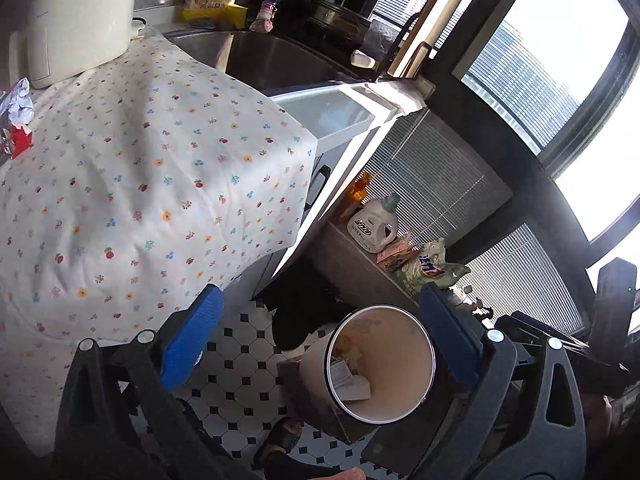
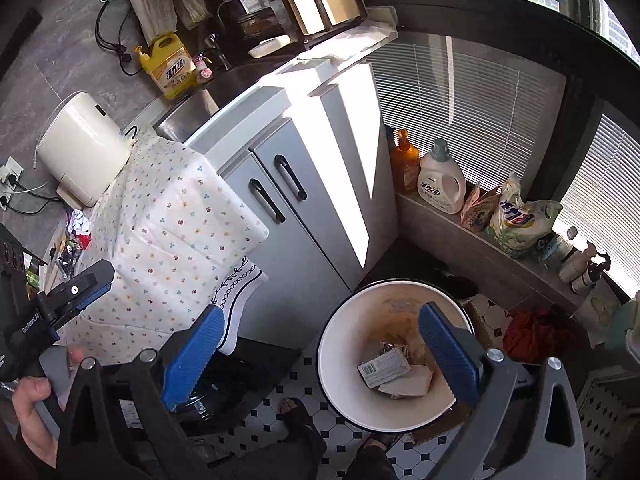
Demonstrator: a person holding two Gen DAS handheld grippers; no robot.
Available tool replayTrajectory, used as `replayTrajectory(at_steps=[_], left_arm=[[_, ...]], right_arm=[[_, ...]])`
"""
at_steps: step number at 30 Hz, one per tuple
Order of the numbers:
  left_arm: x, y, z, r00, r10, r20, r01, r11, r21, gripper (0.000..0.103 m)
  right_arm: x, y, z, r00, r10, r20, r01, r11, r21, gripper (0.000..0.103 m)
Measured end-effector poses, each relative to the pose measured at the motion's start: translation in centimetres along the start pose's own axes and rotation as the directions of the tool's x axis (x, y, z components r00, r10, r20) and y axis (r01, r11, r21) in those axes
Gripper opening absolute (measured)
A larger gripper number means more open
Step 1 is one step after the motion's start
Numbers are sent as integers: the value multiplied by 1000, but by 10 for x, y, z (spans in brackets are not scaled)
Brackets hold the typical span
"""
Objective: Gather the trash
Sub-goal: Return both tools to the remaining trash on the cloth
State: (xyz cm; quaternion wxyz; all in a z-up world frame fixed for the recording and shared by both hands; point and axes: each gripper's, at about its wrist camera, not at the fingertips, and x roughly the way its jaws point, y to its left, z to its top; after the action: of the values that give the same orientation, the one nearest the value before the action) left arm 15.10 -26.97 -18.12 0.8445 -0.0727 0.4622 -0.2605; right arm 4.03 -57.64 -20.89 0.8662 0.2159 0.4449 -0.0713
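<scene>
A cream round trash bin (image 1: pixel 384 396) (image 2: pixel 344 344) stands on the tiled floor and holds a small box (image 2: pixel 384 368) and crumpled paper. My left gripper (image 1: pixel 320 344) is open and empty, above the table's edge and the bin. My right gripper (image 2: pixel 320 356) is open and empty, right above the bin's mouth. Crumpled white and red wrappers (image 1: pixel 18 120) (image 2: pixel 78 230) lie at the far left of the floral tablecloth (image 1: pixel 140 184) (image 2: pixel 168 232). The left gripper also shows in the right wrist view (image 2: pixel 76 288), held in a hand.
A cream kettle-like appliance (image 1: pixel 80 16) (image 2: pixel 84 152) stands on the table. A sink (image 1: pixel 272 60) with a yellow detergent bottle (image 2: pixel 168 68) lies behind it. Grey cabinet doors (image 2: pixel 288 216), a window ledge with bottles (image 2: pixel 440 184) and a cardboard piece under the bin are nearby.
</scene>
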Motion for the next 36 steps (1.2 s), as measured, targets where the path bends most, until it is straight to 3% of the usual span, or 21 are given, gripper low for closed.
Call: replayTrajectory(at_steps=[7, 17, 28, 31, 36], left_arm=[[-48, 67, 16, 991, 100, 84, -94, 993, -77, 98], [-105, 161, 26, 960, 221, 170, -185, 961, -207, 97], [-148, 250, 29, 932, 285, 225, -205, 924, -324, 97], [-156, 269, 30, 922, 309, 234, -217, 911, -352, 91], [-155, 298, 35, 928, 299, 220, -202, 904, -378, 73]], right_arm=[[19, 71, 20, 996, 84, -6, -84, 994, -71, 95], [36, 174, 37, 984, 179, -17, -179, 964, -195, 95], [56, 259, 41, 976, 214, -42, -217, 935, -279, 95], [60, 279, 41, 975, 218, -46, -222, 929, -295, 95], [67, 306, 41, 973, 224, -52, -229, 920, -318, 95]])
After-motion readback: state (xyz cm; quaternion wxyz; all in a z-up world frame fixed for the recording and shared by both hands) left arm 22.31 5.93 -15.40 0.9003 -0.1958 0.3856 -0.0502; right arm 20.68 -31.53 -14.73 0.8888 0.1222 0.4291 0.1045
